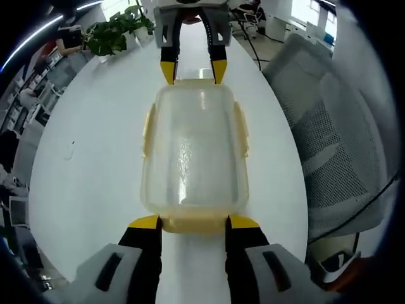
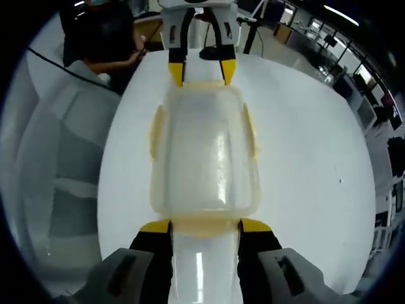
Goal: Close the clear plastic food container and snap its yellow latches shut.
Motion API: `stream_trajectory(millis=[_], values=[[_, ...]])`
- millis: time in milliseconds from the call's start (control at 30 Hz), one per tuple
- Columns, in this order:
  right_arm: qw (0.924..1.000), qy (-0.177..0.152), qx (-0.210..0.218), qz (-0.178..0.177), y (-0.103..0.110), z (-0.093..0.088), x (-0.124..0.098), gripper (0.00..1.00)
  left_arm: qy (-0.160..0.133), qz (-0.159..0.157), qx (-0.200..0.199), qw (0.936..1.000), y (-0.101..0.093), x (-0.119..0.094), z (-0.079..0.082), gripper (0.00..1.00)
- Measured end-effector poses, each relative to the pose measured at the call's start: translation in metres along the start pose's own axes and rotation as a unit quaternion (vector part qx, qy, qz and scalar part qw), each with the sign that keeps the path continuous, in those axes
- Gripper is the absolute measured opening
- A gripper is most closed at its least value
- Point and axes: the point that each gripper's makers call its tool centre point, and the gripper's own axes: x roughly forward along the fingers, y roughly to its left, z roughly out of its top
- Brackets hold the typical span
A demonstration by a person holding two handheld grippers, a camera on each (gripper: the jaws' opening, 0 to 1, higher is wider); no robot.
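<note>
Partly blurred, the container [image 1: 193,152] (lid on) lies between the left gripper [image 1: 193,222] and right gripper [image 2: 204,226], both spread wide at its end latches.

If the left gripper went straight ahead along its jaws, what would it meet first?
The left gripper would meet the yellow end latch of the clear container, which sits between its open jaws. Beyond the container, the right gripper faces it.
</note>
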Motion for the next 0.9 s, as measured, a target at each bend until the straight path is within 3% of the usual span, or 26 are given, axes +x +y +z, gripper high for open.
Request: stream_trajectory(millis=[900], values=[[0.9998, 0.005, 0.007, -0.015, 0.001, -0.035, -0.028, 0.38, -0.005, 0.004, 0.021, 0.9998, 0.005, 0.001, 0.048, 0.38]])
